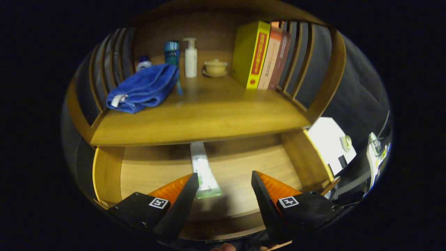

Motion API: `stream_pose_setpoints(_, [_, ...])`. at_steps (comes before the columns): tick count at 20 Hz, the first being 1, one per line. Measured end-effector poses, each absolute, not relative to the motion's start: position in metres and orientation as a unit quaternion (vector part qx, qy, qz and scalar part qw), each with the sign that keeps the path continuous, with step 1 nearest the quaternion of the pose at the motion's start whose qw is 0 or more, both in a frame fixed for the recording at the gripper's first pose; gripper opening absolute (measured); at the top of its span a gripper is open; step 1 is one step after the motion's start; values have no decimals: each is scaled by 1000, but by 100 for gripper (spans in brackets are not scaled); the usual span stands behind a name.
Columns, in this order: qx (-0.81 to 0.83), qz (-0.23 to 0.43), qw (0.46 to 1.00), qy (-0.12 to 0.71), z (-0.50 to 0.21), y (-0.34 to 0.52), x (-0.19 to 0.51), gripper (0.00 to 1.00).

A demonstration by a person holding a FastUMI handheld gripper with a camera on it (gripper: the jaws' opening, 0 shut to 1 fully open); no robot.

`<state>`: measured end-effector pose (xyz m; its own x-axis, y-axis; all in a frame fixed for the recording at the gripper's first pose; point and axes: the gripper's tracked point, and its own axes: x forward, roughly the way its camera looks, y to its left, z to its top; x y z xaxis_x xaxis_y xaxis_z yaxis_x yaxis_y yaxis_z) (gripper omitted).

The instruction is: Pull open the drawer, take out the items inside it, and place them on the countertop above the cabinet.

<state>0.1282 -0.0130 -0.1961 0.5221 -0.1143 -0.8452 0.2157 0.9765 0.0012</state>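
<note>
Released jaws of the gripper (224,181) hang over the open drawer (244,164), the tube (205,170) beside the left one.

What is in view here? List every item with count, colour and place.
drawer: 1, light wood, pulled open under the countertop
tube: 1, white with green end, lying in the drawer, just ahead of the left finger
countertop: 1, brown wood, above the drawer
towel: 1, blue, folded, countertop left
bottle: 1, white with blue cap, behind the towel
teal bottle: 1, beside the pump bottle
pump bottle: 1, white, countertop rear
lidded cup: 1, beige, on saucer
books: 3, yellow, orange, brown, upright
gripper: 1, open, over the drawer
</note>
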Motion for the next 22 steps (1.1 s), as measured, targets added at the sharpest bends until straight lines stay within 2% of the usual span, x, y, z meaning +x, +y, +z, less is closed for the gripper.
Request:
stream_pose_setpoints(8, [76, -60, 836, 539, -253, 12, 161, 99])
stream_pose_setpoints(17, [54, -66, 778, 623, -281, 14, 149, 98])
stream_pose_setpoints(22, [47, -20, 755, 653, -282, 27, 152, 97])
